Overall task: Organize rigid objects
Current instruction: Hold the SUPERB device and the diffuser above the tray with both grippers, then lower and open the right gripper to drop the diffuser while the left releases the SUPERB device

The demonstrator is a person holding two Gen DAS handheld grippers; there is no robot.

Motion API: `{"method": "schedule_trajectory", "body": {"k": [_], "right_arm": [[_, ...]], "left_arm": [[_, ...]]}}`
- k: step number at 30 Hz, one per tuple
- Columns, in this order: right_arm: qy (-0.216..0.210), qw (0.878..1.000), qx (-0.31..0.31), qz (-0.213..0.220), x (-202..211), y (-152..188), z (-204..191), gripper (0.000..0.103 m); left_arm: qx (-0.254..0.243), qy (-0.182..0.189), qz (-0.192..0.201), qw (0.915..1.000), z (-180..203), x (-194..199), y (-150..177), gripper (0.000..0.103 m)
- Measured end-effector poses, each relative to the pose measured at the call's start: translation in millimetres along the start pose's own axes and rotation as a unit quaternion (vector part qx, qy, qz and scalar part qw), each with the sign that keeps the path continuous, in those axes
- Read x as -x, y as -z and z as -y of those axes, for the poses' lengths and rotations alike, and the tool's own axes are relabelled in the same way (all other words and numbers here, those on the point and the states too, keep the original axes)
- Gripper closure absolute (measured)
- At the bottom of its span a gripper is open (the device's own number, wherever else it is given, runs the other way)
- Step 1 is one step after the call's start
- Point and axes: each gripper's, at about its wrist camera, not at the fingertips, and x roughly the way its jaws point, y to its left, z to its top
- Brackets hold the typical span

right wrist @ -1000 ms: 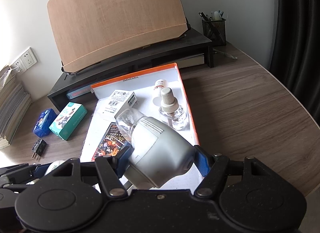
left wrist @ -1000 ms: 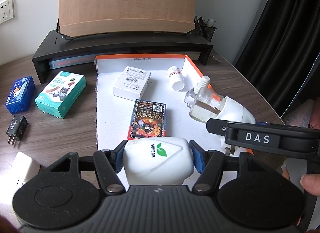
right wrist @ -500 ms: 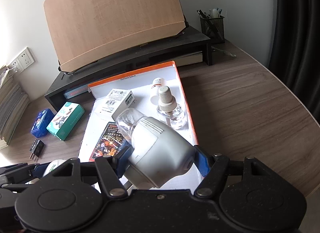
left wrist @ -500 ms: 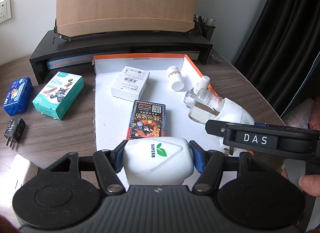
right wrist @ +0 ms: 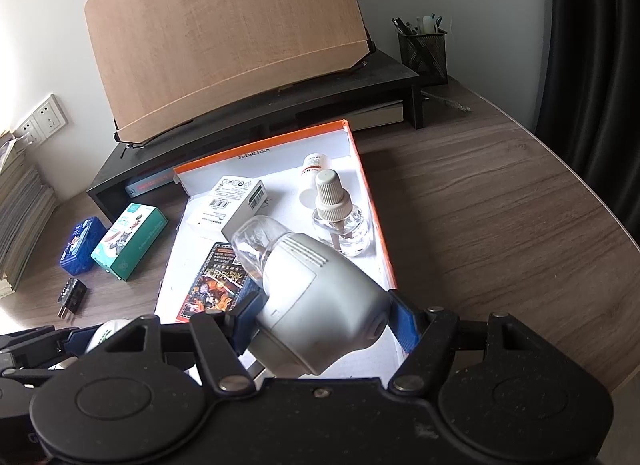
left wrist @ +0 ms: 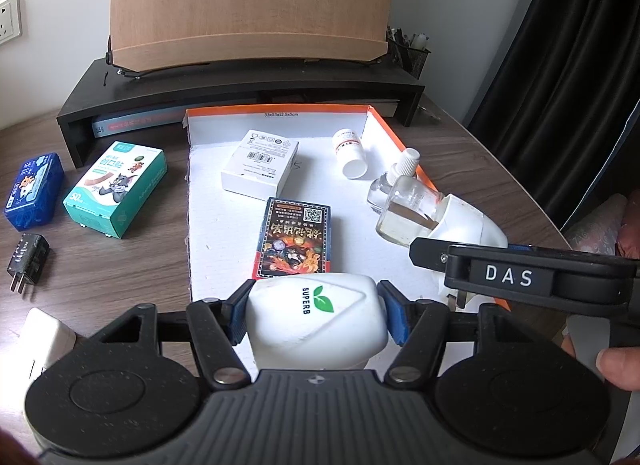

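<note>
Fingers on the left gripper [left wrist: 316, 315] are clamped on a white SUPERB-marked device [left wrist: 316, 321], blue pads pressing both its sides, held over the near edge of the orange-rimmed tray [left wrist: 400, 137]. Over on the right, the right gripper [right wrist: 326, 319] has its fingers squeezed against a grey-white plug-in vaporizer [right wrist: 316, 305], its clear bottle end tilted up and away over the tray. From the left wrist view that same vaporizer pokes out above the tray's right side, with a thumb [left wrist: 618, 365] on the right gripper's handle at the frame edge. Inside the tray lie a white box [left wrist: 260, 165] toward the back, a dark card pack [left wrist: 294, 243] nearer the middle, a small white pill bottle [left wrist: 350, 153] on its side, and a clear refill bottle [right wrist: 340, 217] standing upright near the right wall. Out on the counter [right wrist: 500, 225], left of the tray, sit a teal bandage box [left wrist: 116, 187], a blue case [left wrist: 34, 191], a black plug adapter [left wrist: 28, 261] and a white charger [left wrist: 46, 339]. Behind it all, a black monitor riser [left wrist: 240, 85] carries a wood-faced board [left wrist: 248, 5], with a mesh pen holder [right wrist: 422, 49] at its right end.
</note>
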Motion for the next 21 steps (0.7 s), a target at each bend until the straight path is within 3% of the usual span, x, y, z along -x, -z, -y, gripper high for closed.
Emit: {"method": "schedule_trajectory", "body": {"k": [21], "right_arm": [[0.003, 1.0, -0.003, -0.007, -5.5, -0.3, 0.9, 0.023]], "left_arm": [[-0.001, 0.0, -0.001, 1.0, 0.7, -1.9, -1.0, 0.038]]}}
